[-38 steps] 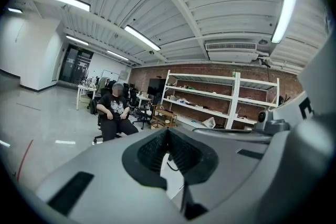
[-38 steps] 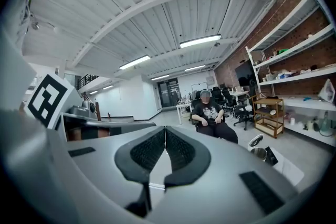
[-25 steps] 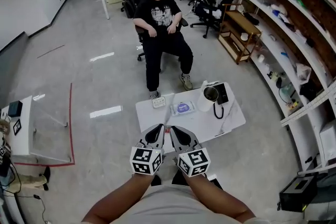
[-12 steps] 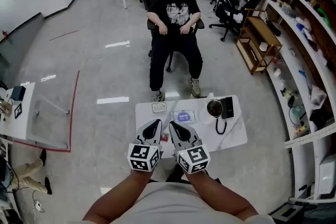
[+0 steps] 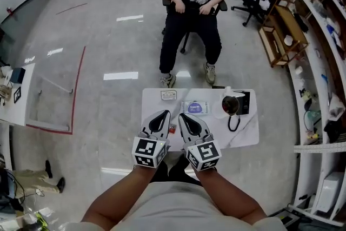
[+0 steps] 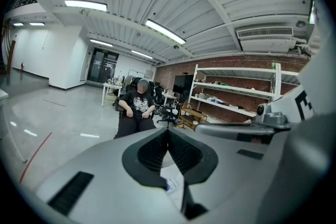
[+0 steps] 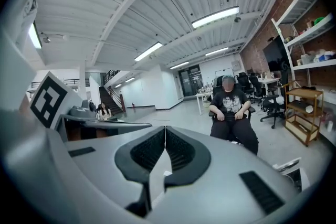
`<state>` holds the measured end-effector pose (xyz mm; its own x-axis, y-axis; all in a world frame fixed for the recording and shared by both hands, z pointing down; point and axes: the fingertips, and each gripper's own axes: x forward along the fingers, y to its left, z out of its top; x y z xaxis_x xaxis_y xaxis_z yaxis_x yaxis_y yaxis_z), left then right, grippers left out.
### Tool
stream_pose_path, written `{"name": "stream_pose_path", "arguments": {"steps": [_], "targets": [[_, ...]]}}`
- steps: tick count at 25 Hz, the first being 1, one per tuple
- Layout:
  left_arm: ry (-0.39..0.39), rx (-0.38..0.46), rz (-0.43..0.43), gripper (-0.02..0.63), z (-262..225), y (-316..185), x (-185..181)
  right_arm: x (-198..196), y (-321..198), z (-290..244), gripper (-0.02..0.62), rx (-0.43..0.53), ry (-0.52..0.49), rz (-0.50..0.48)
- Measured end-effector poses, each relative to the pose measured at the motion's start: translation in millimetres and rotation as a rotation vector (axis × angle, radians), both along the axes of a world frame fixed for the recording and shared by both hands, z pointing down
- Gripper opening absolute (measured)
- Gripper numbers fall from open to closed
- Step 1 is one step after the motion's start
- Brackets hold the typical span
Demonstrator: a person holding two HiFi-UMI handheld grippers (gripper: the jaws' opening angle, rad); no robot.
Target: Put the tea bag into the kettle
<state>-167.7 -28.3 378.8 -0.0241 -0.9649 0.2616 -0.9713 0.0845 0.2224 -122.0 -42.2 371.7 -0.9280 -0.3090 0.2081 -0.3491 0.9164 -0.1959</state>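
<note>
Kettle [image 5: 231,105] beyond right gripper [image 5: 184,116], well apart

The head camera looks steeply down, with the table [image 5: 246,135] at twelve o'clock. Both gripper cameras face nearly level and share the seated person [image 6: 137,107].

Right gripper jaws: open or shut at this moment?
Shut. In the right gripper view, the right gripper has its two jaws pressed together at the tips, with nothing held between them.
</note>
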Motion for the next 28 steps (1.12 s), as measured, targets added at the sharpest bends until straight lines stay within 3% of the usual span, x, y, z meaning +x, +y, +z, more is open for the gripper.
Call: {"name": "stream_pose_path", "arguments": {"steps": [10, 20, 28], "targets": [[0.007, -0.087, 0.036, 0.008, 81.8, -19.9, -32.2, -35.7, -26.1, 62.8, 0.011, 0.025, 0.071, -0.046], [0.061, -0.166, 0.041, 0.008, 163.5, -24.7, -30.6, -44.8, -42.2, 149.7, 0.015, -0.025, 0.144, -0.090], [0.120, -0.211, 0.027, 0.008, 244.4, -20.3, -24.5, -40.9, -28.6, 234.4, 0.088, -0.076, 0.220, -0.133]]}}
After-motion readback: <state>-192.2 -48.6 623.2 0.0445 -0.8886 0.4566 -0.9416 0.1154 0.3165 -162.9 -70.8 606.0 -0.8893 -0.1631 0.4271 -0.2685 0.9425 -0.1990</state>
